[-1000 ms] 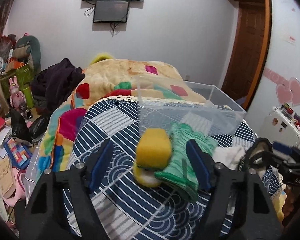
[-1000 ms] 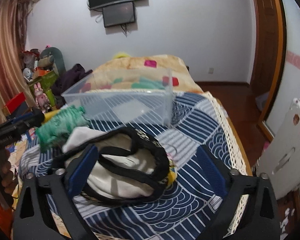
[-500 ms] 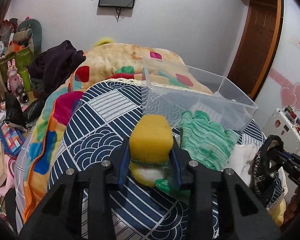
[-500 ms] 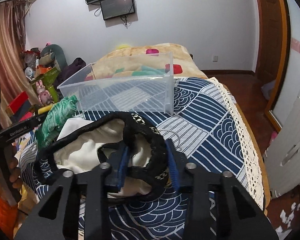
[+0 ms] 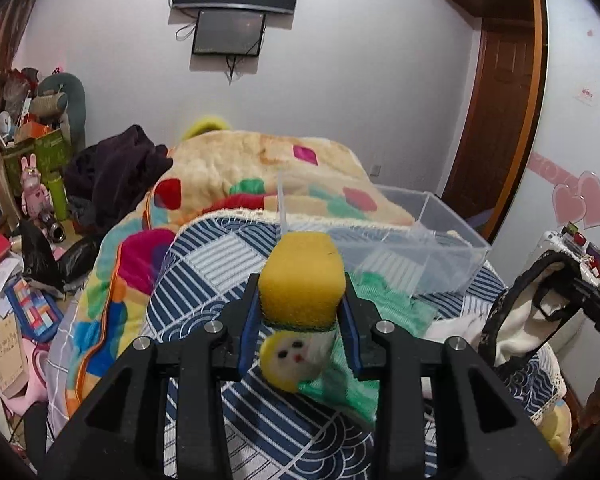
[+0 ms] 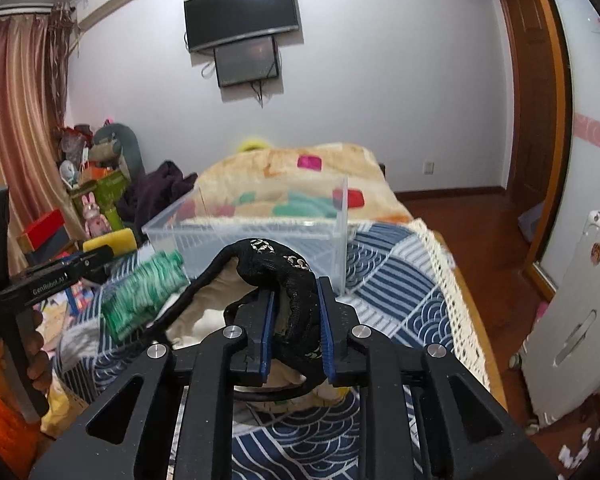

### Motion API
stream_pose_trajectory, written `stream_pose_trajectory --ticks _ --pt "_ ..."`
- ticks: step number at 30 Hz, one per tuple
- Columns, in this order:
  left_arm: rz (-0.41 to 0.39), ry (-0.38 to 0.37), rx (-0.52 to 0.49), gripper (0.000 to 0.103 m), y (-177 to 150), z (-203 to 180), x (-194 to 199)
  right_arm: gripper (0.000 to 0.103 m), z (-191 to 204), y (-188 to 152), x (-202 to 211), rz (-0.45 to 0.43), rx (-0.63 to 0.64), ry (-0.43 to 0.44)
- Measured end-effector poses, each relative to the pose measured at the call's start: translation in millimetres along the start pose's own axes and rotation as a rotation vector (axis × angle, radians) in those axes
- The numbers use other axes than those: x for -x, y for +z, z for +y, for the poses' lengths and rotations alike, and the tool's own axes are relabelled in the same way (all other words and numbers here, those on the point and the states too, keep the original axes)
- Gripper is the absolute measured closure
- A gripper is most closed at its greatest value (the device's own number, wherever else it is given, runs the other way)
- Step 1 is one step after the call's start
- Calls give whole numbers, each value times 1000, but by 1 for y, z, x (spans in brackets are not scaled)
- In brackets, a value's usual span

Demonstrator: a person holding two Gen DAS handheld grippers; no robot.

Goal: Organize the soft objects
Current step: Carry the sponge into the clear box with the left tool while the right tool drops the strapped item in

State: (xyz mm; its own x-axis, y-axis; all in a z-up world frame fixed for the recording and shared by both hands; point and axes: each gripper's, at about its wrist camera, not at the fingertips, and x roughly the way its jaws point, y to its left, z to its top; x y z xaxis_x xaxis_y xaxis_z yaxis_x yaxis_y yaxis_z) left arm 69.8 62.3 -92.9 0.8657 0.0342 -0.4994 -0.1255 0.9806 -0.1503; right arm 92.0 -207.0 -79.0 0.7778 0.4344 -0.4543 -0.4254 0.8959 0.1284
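Note:
My left gripper [image 5: 300, 320] is shut on a yellow sponge [image 5: 302, 280] and holds it lifted above the bed; a small yellow plush face [image 5: 294, 362] hangs under it. My right gripper [image 6: 296, 320] is shut on a black-trimmed white fabric bag [image 6: 276, 276] and lifts it; the bag also shows in the left wrist view [image 5: 528, 312]. A green knitted cloth [image 6: 148, 292] lies on the blue patterned cover [image 6: 392, 300], also seen in the left wrist view [image 5: 388, 296]. A clear plastic bin [image 6: 260, 232] stands behind these things, also in the left wrist view [image 5: 412, 236].
A colourful quilt [image 5: 236, 176] and dark clothing [image 5: 112, 172] lie beyond the bin. Clutter of toys and boxes [image 5: 24, 184] fills the floor at left. A white cabinet [image 6: 572, 312] stands right of the bed.
Both grippers closed from open, the left on the sponge and the right on the bag. Both have since lifted their objects off the bed.

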Motion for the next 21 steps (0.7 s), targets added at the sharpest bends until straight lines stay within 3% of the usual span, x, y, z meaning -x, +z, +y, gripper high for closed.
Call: stream_pose_trajectory --ticks 12,21 --pt "-28 -60 12 68 44 -5 -24 85 1 53 -8 -172 18 -70" --pt "25 -32 -44 68 74 -8 -66 85 11 75 -40 -198 47 -100"
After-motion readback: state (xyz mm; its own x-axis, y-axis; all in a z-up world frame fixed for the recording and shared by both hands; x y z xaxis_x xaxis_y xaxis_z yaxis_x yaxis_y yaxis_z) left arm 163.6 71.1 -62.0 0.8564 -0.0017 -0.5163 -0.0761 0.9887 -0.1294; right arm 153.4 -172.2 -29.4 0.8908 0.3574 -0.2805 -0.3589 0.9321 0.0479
